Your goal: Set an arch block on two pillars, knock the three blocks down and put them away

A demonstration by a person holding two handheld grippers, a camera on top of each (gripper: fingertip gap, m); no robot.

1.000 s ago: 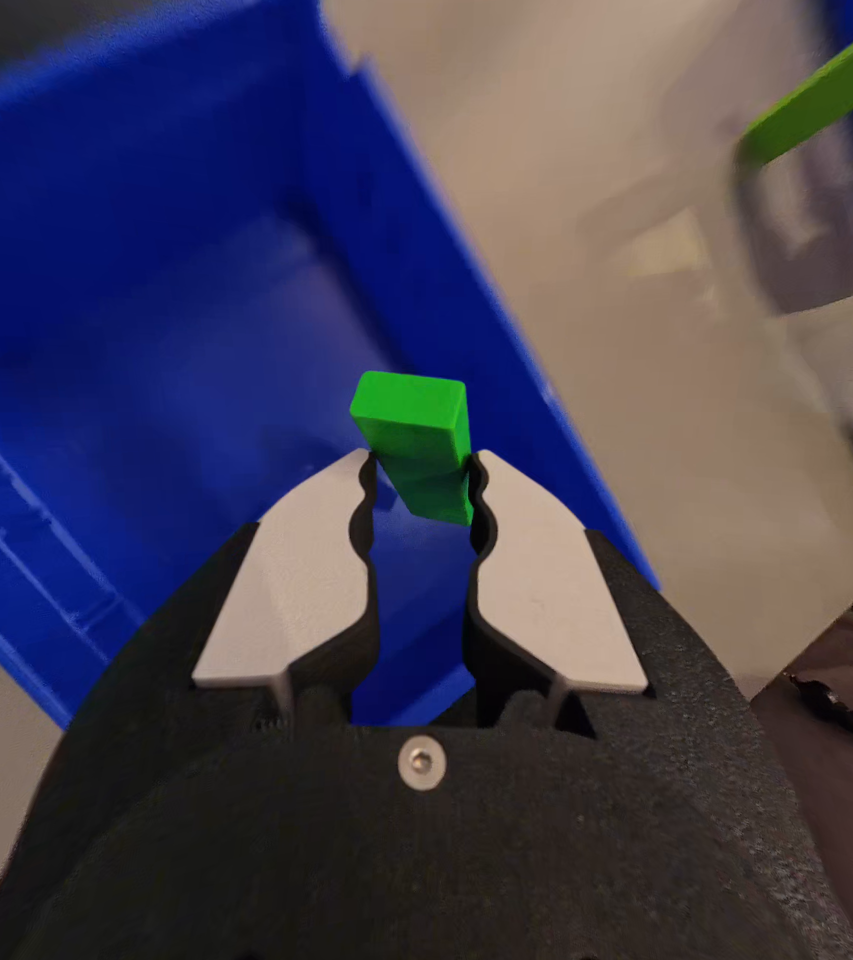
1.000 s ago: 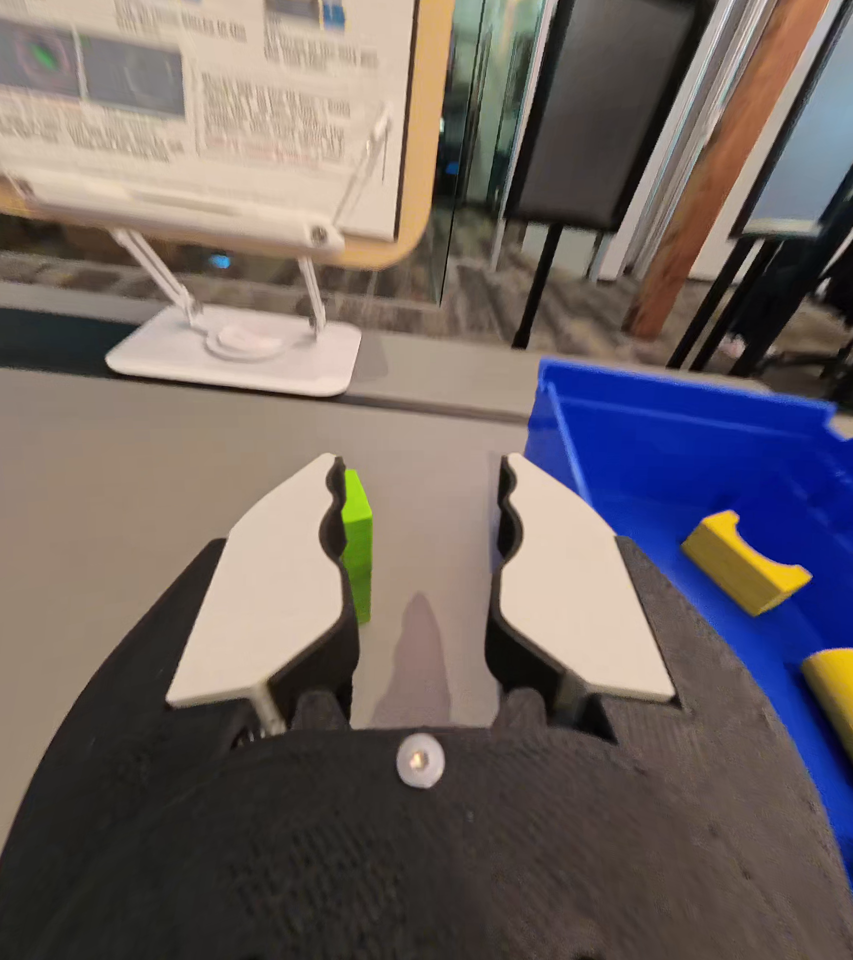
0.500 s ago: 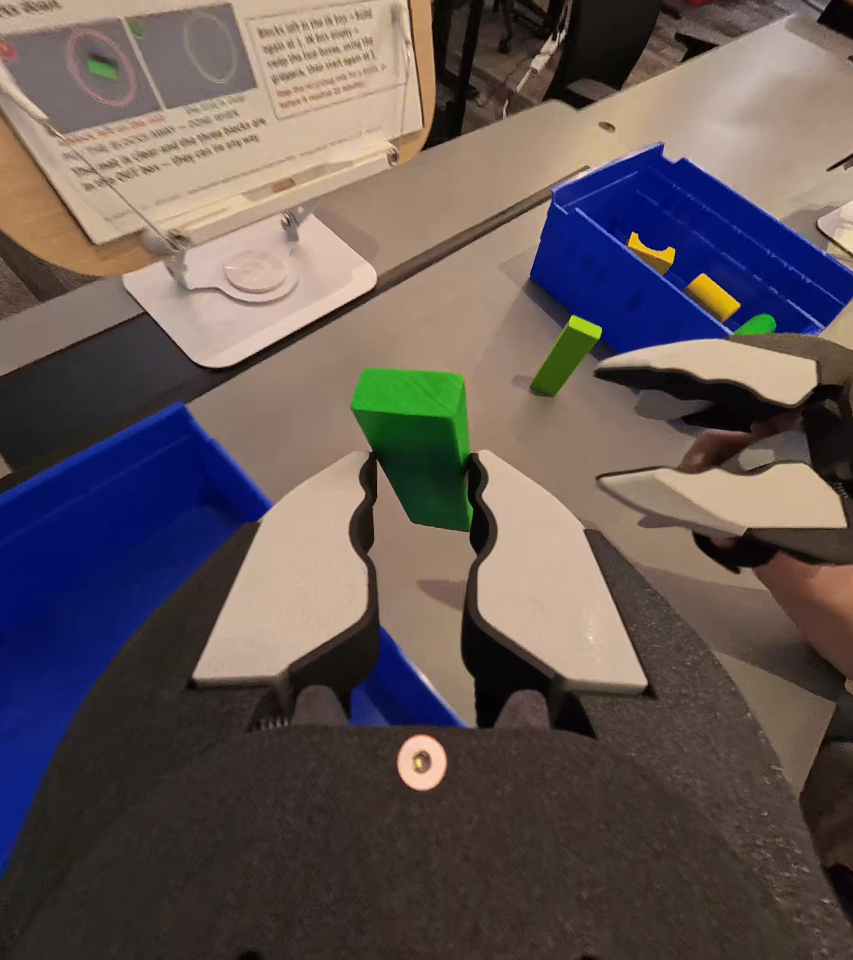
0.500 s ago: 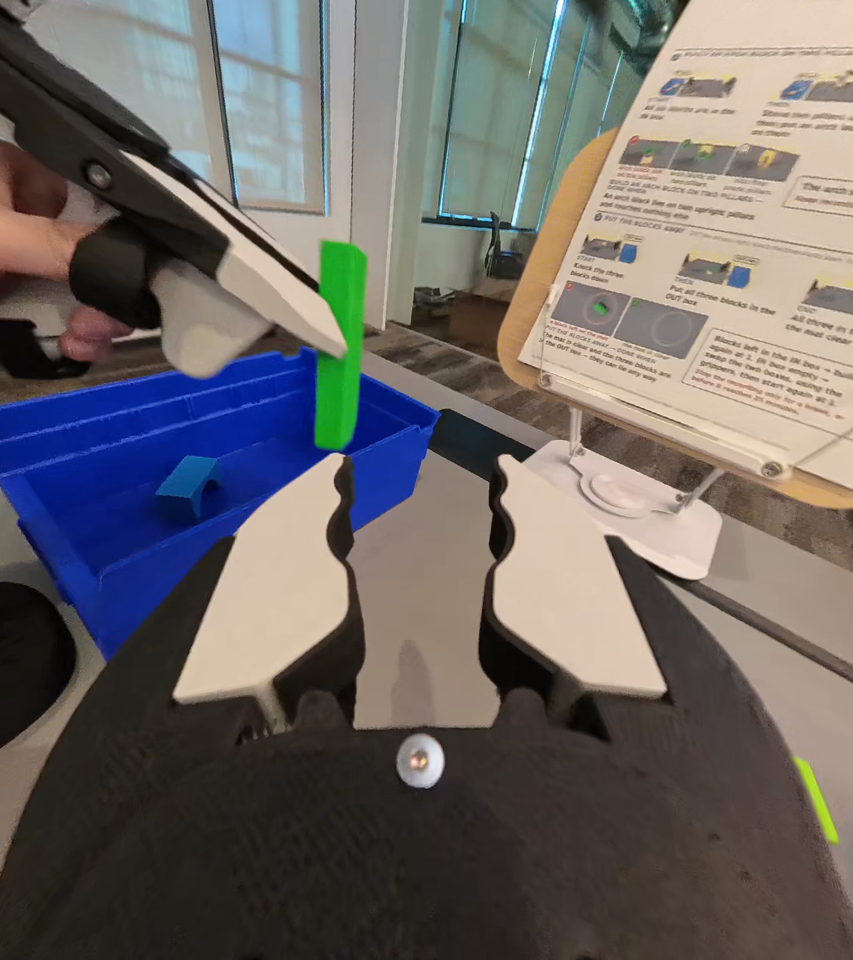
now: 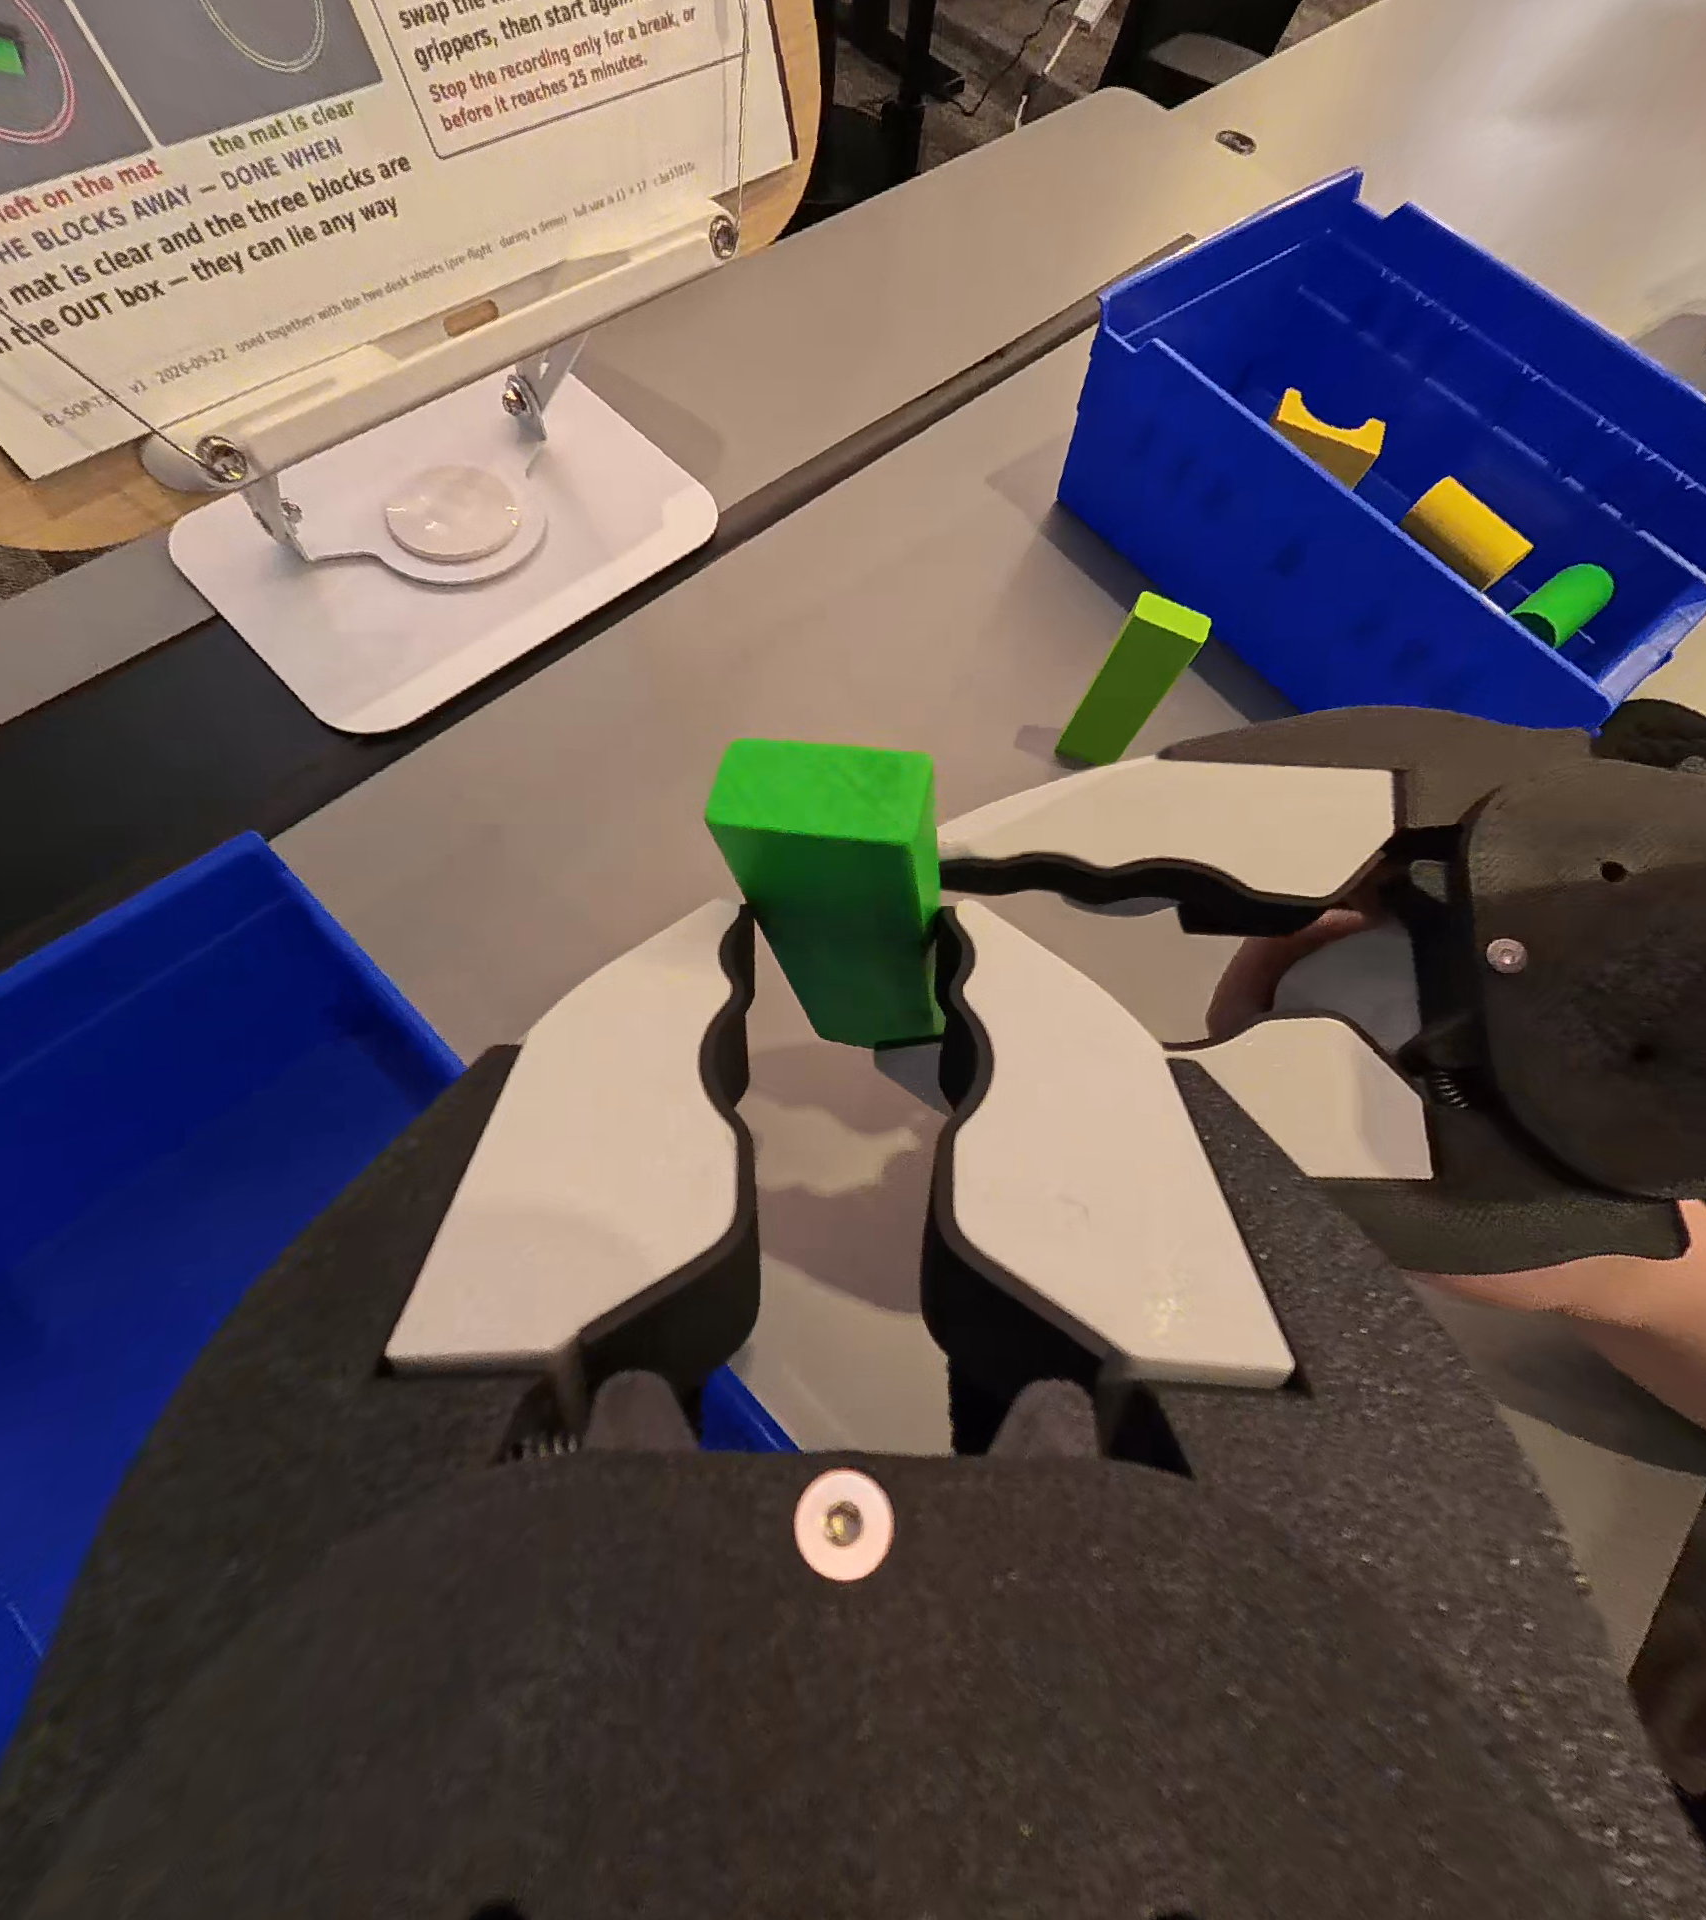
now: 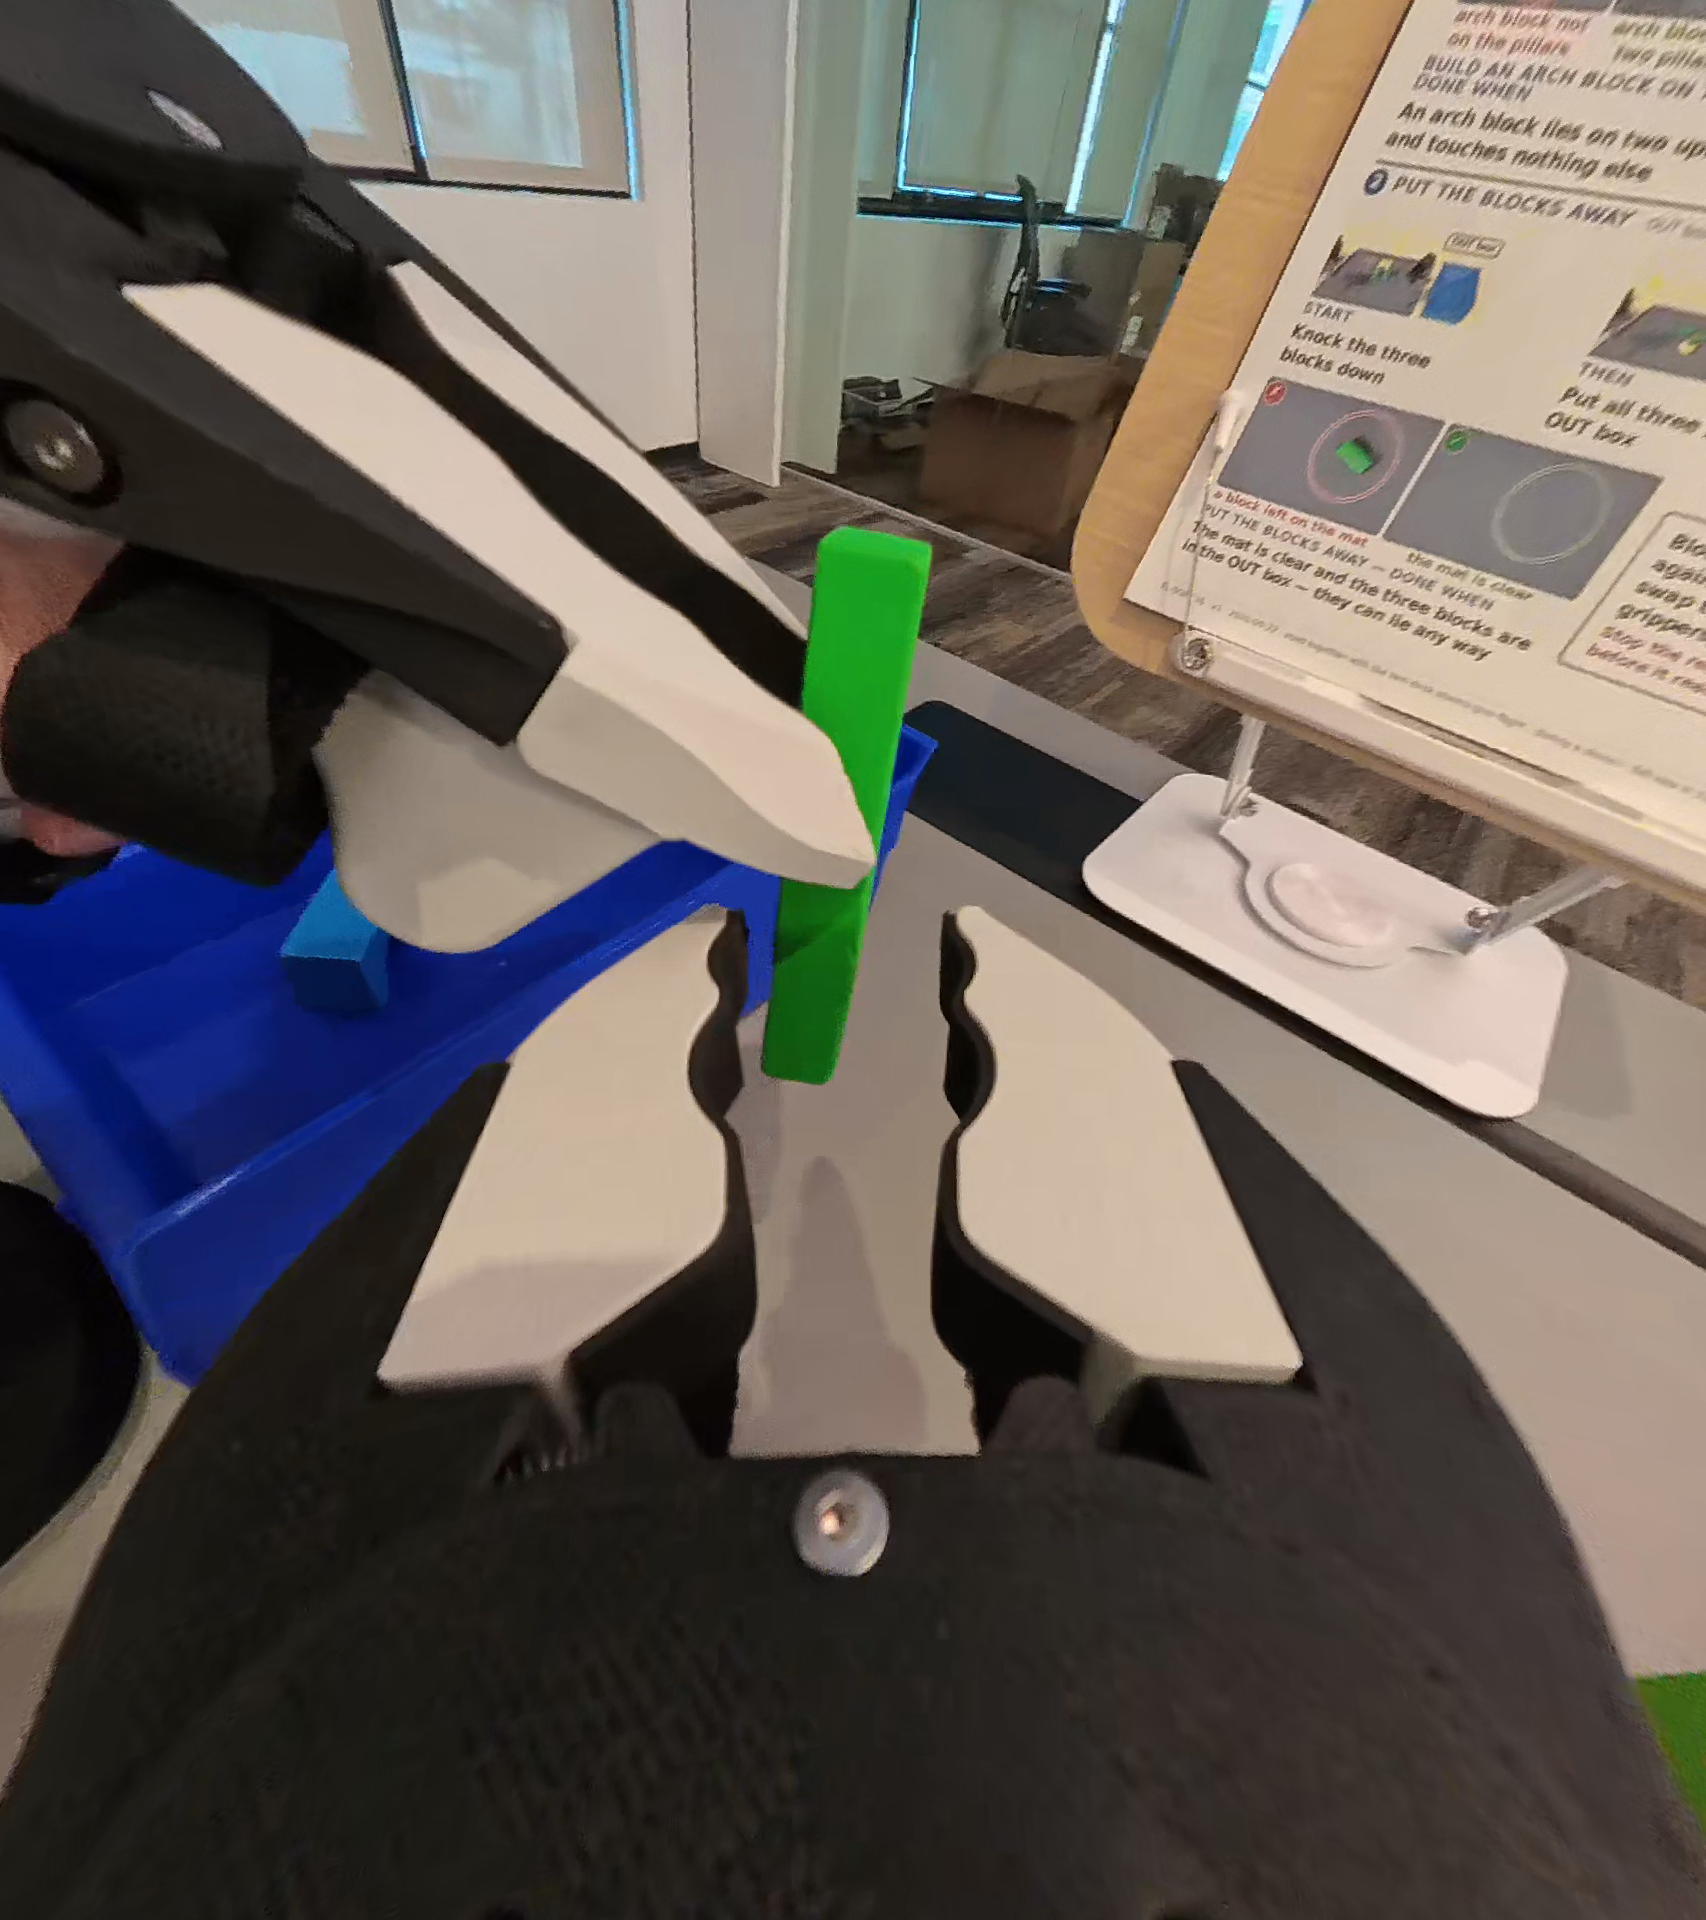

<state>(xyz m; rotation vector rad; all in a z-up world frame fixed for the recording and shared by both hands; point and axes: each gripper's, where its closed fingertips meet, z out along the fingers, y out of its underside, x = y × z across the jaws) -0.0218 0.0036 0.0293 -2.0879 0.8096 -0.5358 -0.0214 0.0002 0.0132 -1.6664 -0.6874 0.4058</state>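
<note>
Blocks number six across the two views. One bright green block [image 5: 833,894] is clamped between the fingers of the left gripper [image 5: 844,982], held upright with a slight tilt above the grey table [image 5: 890,603], beside the near blue bin [image 5: 153,1122]. In the right wrist view that same green block [image 6: 849,790] stands just beyond the tips of the right gripper [image 6: 841,971], whose jaws stand apart with nothing between them; the left gripper [image 6: 828,831] comes in from the left above the near blue bin [image 6: 236,1174].

One lime green block [image 5: 1135,675] stands leaning on the table, on the far side of the bright green block, just beside the far blue bin [image 5: 1233,499]. In that far bin lie three blocks: one yellow arch block [image 5: 1327,436], one yellow cylinder [image 5: 1467,530] and one green cylinder [image 5: 1561,603]. The near blue bin holds one blue block [image 6: 335,961].

Bins come to two, both blue. The right gripper [image 5: 1067,956] shows in the left wrist view to the right of the bright green block, one finger [image 5: 1171,821] close against the block's side, held by a bare hand [image 5: 1296,977]. One document stand [image 5: 444,540] with a white base sits beyond the block.
</note>
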